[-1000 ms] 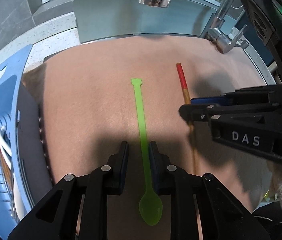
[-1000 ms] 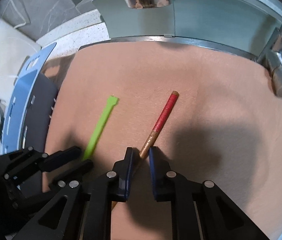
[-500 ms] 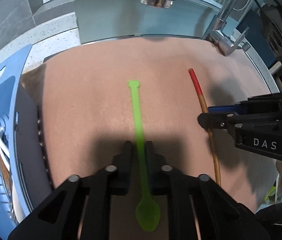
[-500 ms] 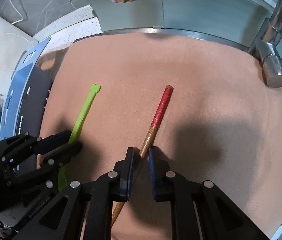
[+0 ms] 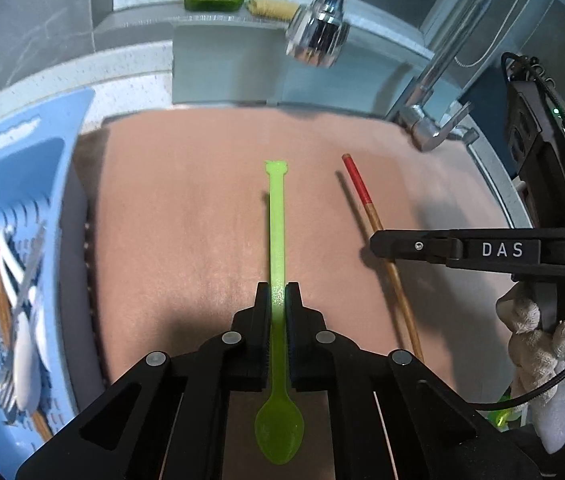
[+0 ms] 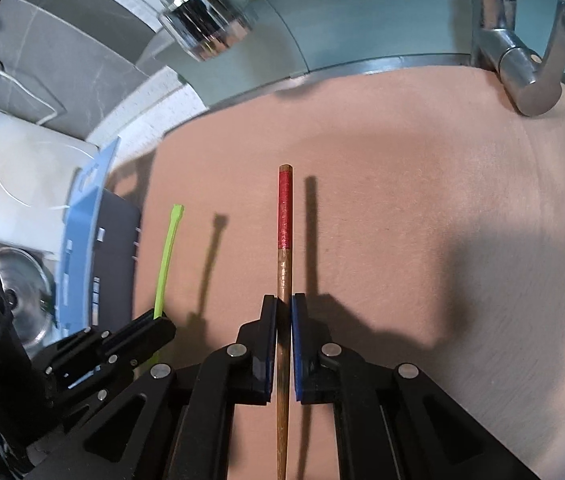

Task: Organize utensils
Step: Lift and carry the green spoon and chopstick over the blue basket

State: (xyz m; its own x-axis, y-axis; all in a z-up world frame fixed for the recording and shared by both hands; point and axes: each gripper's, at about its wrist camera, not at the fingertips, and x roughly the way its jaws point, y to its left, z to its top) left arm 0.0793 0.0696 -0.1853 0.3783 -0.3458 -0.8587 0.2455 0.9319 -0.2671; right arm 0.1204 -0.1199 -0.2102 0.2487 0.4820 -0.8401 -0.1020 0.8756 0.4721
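Pointing steeply down: left gripper (image 5: 277, 300) clamps green spoon (image 5: 276, 240), right gripper (image 6: 283, 308) chopstick (image 6: 283, 248).

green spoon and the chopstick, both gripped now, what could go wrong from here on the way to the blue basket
1. The left gripper pinches the green spoon on its thin, flat handle, so the spoon may pivot or slip out.
2. The right gripper holds the chopstick, a round, smooth stick with long ends sticking out both ways; it could swing or roll free.
3. The blue basket already holds utensils, and the grippers are close together, so they might collide.
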